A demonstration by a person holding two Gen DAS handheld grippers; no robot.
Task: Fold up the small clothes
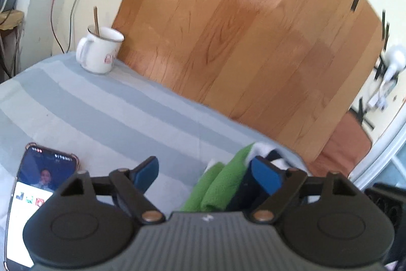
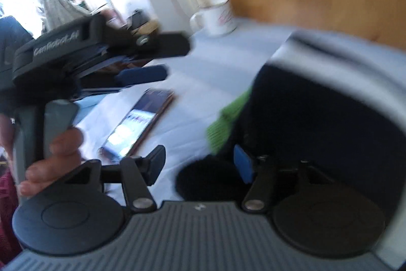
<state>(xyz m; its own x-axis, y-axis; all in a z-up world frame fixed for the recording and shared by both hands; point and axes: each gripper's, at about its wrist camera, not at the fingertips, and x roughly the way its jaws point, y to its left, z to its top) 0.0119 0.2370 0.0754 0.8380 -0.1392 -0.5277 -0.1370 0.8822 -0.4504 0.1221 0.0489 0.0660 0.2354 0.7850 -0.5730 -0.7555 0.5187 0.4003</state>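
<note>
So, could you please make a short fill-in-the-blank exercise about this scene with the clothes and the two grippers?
1. The white mug stands on the ____ bedsheet.
2. The phone lies with its screen turned ____.
3. Next to the dark garment lies a ____ cloth.
4. The left gripper and the right gripper are both ____.

Missing words: striped; on; green; open

Right hand-held gripper gapes beside dark garment.
</note>
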